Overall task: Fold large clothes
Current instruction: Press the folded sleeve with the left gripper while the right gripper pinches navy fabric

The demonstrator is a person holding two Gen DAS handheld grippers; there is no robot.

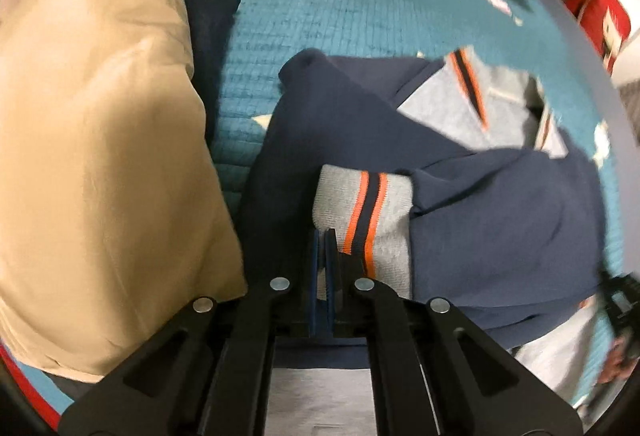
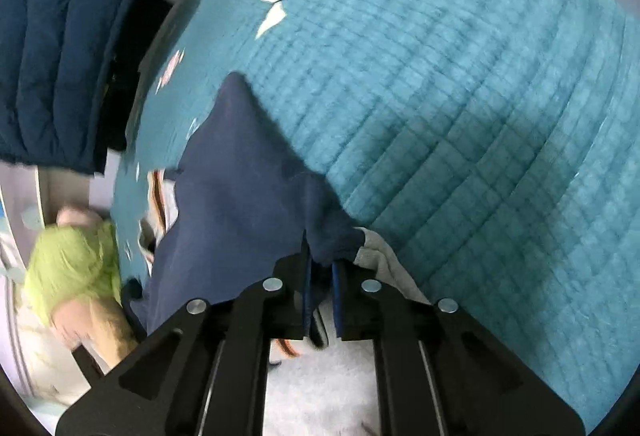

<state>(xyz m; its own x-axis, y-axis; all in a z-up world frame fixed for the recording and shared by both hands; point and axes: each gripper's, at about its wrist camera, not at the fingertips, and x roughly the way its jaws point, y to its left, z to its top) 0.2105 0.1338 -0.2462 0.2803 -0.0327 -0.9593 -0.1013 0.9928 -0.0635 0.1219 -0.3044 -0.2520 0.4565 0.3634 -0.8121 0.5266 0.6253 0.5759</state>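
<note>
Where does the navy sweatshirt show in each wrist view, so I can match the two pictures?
Left wrist: the sweatshirt fills the centre and lower right, its grey striped cuff just past the shut left gripper.
Right wrist: the sweatshirt runs from the centre to the lower left, its navy edge pinched in the right gripper.
Shared landmark: the teal quilt under it.

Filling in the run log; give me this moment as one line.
stage: folding | left tongs: shut, at garment's grey striped cuff | right tongs: shut on navy garment | surface: teal quilt
</note>
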